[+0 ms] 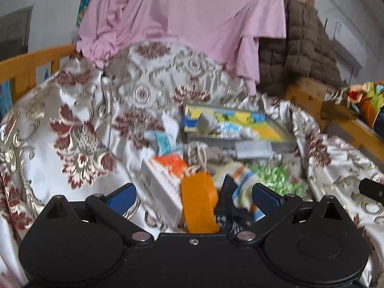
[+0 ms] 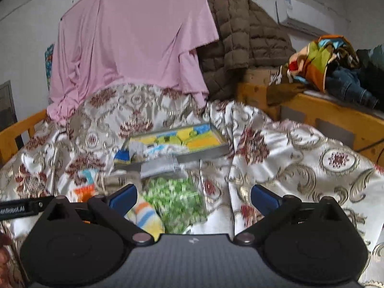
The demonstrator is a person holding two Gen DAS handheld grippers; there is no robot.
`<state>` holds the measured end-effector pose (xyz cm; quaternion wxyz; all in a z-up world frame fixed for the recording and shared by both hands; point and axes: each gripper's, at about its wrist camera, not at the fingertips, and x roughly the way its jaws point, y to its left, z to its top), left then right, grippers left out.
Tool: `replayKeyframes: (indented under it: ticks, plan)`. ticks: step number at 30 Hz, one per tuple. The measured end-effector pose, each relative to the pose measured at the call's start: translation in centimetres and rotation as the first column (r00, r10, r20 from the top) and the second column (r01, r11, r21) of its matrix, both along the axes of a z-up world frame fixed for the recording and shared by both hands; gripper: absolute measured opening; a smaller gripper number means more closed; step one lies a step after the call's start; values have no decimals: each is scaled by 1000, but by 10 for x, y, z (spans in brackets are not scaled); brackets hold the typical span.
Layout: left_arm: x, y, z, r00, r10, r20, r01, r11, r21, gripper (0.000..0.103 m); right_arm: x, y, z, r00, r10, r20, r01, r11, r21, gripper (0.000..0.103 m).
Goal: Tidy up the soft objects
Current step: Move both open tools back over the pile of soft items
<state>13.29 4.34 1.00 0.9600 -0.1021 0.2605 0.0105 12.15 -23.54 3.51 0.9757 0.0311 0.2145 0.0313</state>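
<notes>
1. Shiny cream bedspread with dark red flower print [image 2: 288,148] covers the whole bed, with a pink sheet [image 2: 134,38] and a brown quilted jacket [image 2: 242,36] draped behind it.
2. Main soft thing here: a striped sock in yellow, orange, blue and white [image 2: 146,216]. Its long axis runs roughly away from the cameras, leaning a bit to the left in the right wrist view; can't tell toe from cuff, it's blurry.
3. Left gripper [image 1: 193,195] hangs low over the clutter, level, jaws spread wide, holding nothing. The sock [image 1: 242,180] lies between its fingers, nearer the right one, next to an orange plastic piece [image 1: 199,201] and a white-and-orange cardboard box [image 1: 165,180].
4. Right gripper [image 2: 193,195] is also wide open and empty, with the sock just inside its left finger and a green-and-white crinkly bag [image 2: 175,199] beside it.
5. Farther back sits a shallow grey tray of yellow and blue folded cloths [image 2: 204,156].
</notes>
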Motion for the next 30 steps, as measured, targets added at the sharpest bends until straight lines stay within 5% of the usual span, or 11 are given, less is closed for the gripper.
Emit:
replayKeyframes:
  ticks: [9,22,30]
  plan:
    - [9,-4,-13,995,-12,-102,17,999,44,102,9,17,-20,990,76,-119,-79,997,-22,103]
    - [18,-6,-19,979,-26,-204,39,997,63,102,12,37,-28,977,148,-157,-159,985,-64,103]
    - [36,-4,-12,961,-112,-253,150,979,137,102,21,50,-29,955,239,-174,-258,961,-98,103]
